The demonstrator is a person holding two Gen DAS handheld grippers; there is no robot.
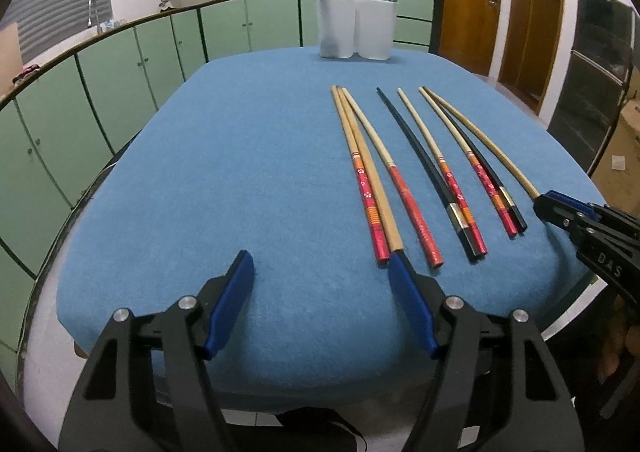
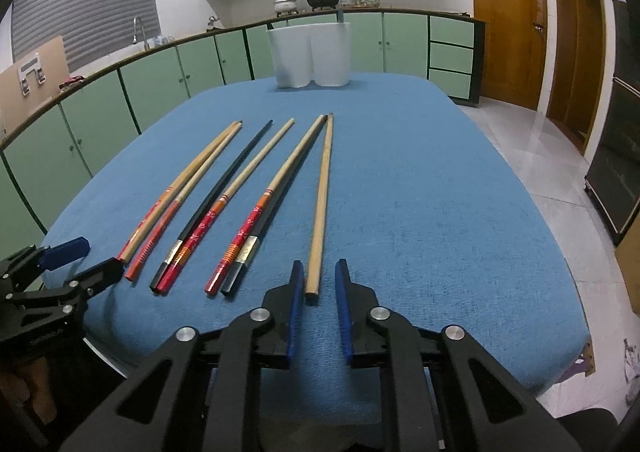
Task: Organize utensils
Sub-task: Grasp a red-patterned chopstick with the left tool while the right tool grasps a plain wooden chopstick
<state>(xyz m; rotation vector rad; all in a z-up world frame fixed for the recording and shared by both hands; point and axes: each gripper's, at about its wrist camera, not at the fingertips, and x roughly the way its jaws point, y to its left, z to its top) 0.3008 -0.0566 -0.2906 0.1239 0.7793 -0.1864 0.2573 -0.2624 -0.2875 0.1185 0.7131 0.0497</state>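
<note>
Straddling the plain bamboo chopstick [image 2: 319, 212] at its near end, my right claw [image 2: 319, 272] stands narrow, pads not yet touching it. I centre it before pinching. It lies rightmost on the blue worktop [image 2: 440, 212]. My left claw [image 1: 320, 264] hangs wide and empty.

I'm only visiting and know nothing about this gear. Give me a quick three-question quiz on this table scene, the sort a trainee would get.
1. True or false: the right claw has one finger on each side of the plain chopstick's near end.
2. The white holder stands: A at the table's far end, B on the counter, C on the floor.
3. Fill in: the cloth under the chopsticks is ____.
Key: 1 true; 2 A; 3 blue.
</note>
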